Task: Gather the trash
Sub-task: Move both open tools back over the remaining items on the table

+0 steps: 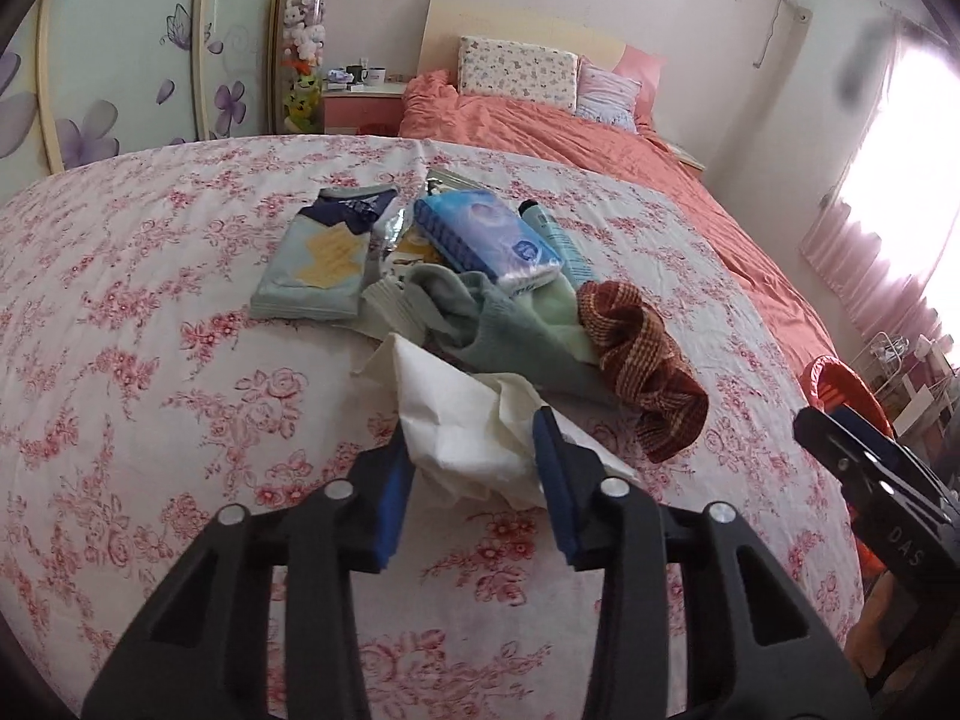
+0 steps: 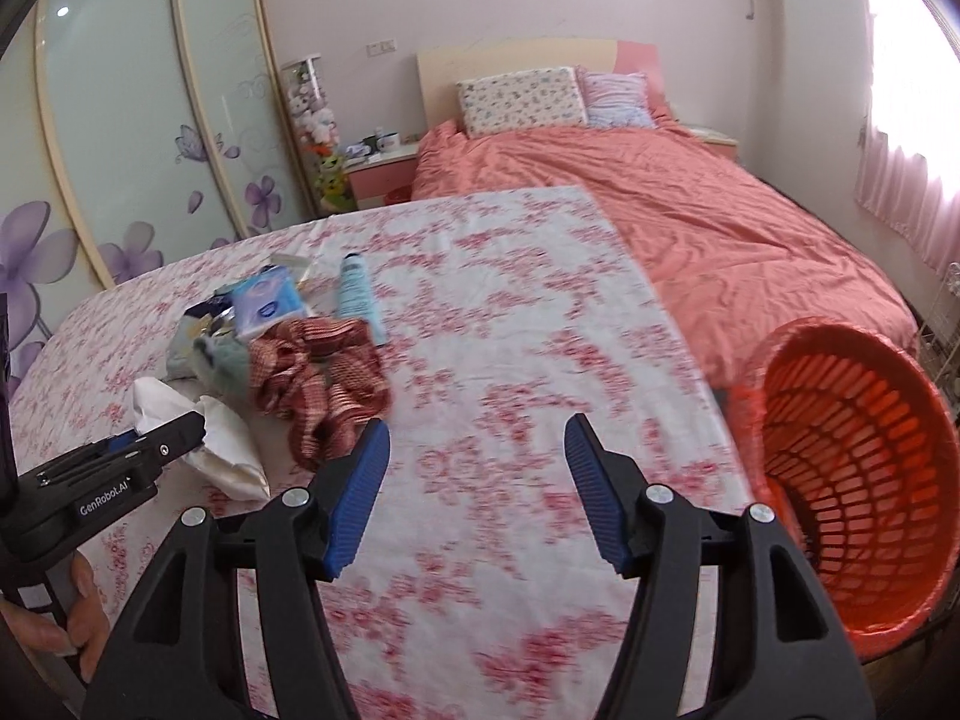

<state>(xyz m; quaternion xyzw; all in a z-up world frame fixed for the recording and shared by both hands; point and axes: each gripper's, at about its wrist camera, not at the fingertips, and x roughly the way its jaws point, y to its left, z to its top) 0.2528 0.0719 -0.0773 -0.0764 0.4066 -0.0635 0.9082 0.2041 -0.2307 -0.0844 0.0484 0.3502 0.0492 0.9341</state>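
A crumpled white tissue (image 1: 444, 396) lies on the floral sheet (image 1: 150, 360) at the near end of a small heap. My left gripper (image 1: 471, 426) is closed around it, both blue pads against the paper. From the right wrist view the left gripper (image 2: 174, 438) bites the tissue (image 2: 231, 456) from the side. Behind it lie a green cloth (image 1: 516, 330), a brown checked cloth (image 1: 642, 360), a blue tissue pack (image 1: 486, 234), a pale snack bag (image 1: 318, 264) and a light blue tube (image 1: 561, 240). My right gripper (image 2: 477, 444) hangs open over bare sheet, holding nothing.
An orange slatted basket (image 2: 852, 480) rests tilted at the bed's right edge, its mouth turned toward the right gripper. A salmon duvet (image 2: 690, 210) and pillows (image 2: 522, 96) cover the far end of the bed. Flowered wardrobe doors (image 2: 120, 138) stand left, a bright window right.
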